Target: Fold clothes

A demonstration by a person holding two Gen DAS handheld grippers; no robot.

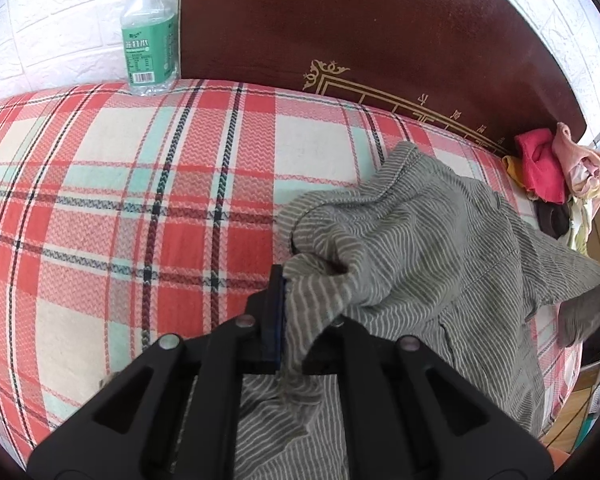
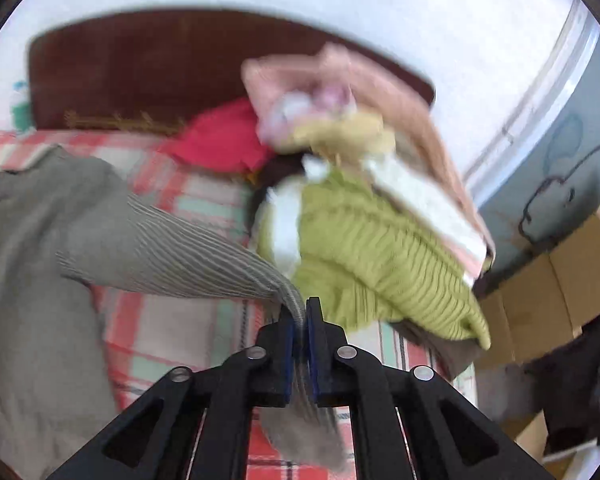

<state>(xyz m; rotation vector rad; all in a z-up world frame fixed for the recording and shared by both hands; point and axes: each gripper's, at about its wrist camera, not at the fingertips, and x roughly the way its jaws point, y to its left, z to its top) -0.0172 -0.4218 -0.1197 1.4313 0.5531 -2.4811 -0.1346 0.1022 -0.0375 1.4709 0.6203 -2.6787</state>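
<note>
A grey striped garment [image 1: 428, 248] lies rumpled on the red plaid bedspread [image 1: 120, 184]. My left gripper [image 1: 286, 280] is shut on one edge of it, and the cloth drapes over and hides the right finger. In the blurred right wrist view the same grey garment [image 2: 160, 248] stretches from the left into my right gripper [image 2: 300, 308], which is shut on a corner of it, with cloth hanging below between the blue pads [image 2: 312, 344].
A pile of clothes [image 2: 372, 232], lime green, pink, red and white, sits at the bed's right end by the dark wooden headboard [image 1: 380, 32]. A water bottle [image 1: 150, 32] stands at the far left. Cardboard boxes [image 2: 560, 280] are beyond the bed.
</note>
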